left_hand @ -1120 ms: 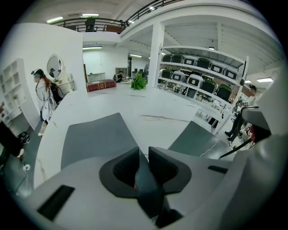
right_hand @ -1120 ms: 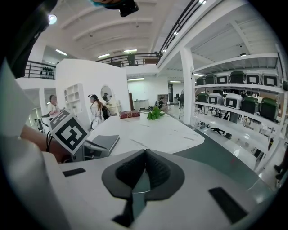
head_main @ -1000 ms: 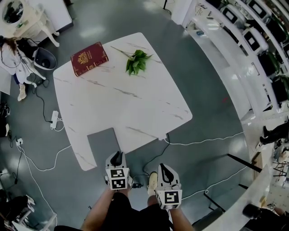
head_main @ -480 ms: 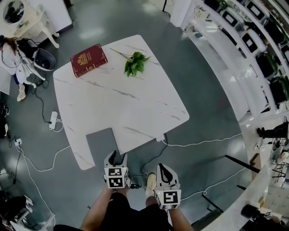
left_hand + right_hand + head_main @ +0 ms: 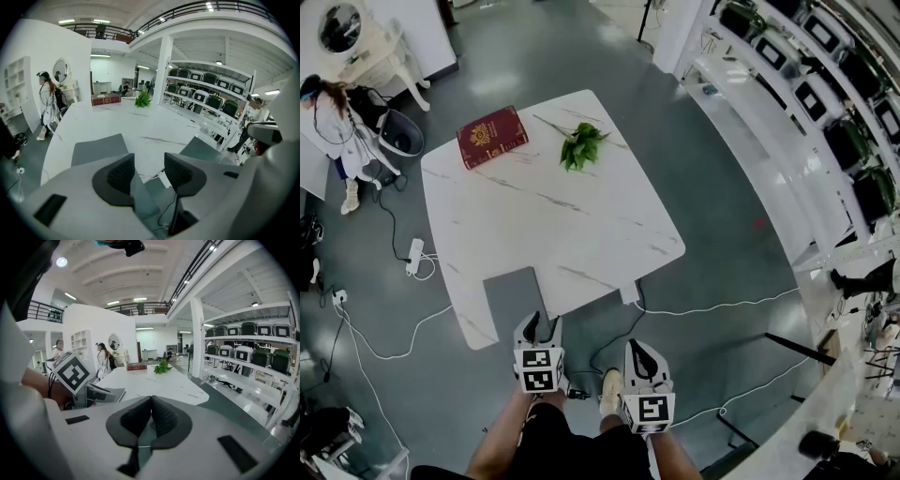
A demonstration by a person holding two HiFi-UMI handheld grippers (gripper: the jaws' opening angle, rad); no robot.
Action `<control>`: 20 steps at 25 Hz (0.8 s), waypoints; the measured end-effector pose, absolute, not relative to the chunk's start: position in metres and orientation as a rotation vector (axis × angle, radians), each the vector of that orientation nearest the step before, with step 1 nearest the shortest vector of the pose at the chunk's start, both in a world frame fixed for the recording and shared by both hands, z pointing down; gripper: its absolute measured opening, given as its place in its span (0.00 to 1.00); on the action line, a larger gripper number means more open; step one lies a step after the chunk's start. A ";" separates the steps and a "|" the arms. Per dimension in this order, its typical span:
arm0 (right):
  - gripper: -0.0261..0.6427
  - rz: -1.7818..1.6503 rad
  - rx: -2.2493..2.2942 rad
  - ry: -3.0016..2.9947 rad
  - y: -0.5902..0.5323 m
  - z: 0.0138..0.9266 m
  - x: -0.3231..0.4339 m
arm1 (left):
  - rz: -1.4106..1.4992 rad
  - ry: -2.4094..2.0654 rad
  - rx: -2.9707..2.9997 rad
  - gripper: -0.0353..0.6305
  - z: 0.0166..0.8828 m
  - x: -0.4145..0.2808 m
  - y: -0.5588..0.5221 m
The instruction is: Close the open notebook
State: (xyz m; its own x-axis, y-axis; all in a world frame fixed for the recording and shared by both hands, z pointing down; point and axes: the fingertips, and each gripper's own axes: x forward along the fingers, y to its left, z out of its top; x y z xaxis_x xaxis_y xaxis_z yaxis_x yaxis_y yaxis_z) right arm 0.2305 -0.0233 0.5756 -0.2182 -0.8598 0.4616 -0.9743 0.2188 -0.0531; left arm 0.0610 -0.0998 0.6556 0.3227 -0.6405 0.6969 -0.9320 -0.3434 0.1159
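**Notebook shut at far left corner; both claws off the table**

Noted white shelving [image 5: 769, 84] along the right side of the room. Found a white marbled table [image 5: 572, 225] on grey floor, with a grey rectangular patch [image 5: 511, 300] at its near edge. Saw a person [image 5: 336, 127] standing beyond the table's far left corner.

Located the red notebook [image 5: 492, 137] lying flat at the far left corner, closed, cover with gold emblem uppermost. Located a green leafy sprig [image 5: 581, 145] by the far edge, just right of the notebook and apart from it.

Found the left gripper [image 5: 537, 330] just off the near edge, beside the grey patch. Jaws just been opening, now released and standing apart, only floor and table edge showing between the pads.

Found the right gripper [image 5: 639, 353] beside it, further off the near edge. Jaws clenched, tips together, gripping nothing. Both well apart from the notebook.

Noted a white cable [image 5: 712, 302] trailing over the floor from the near right corner.
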 end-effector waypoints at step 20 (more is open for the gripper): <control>0.06 0.189 1.652 -2.474 0.006 0.433 0.206 | 0.431 -1.744 2.280 0.25 0.435 0.033 -0.016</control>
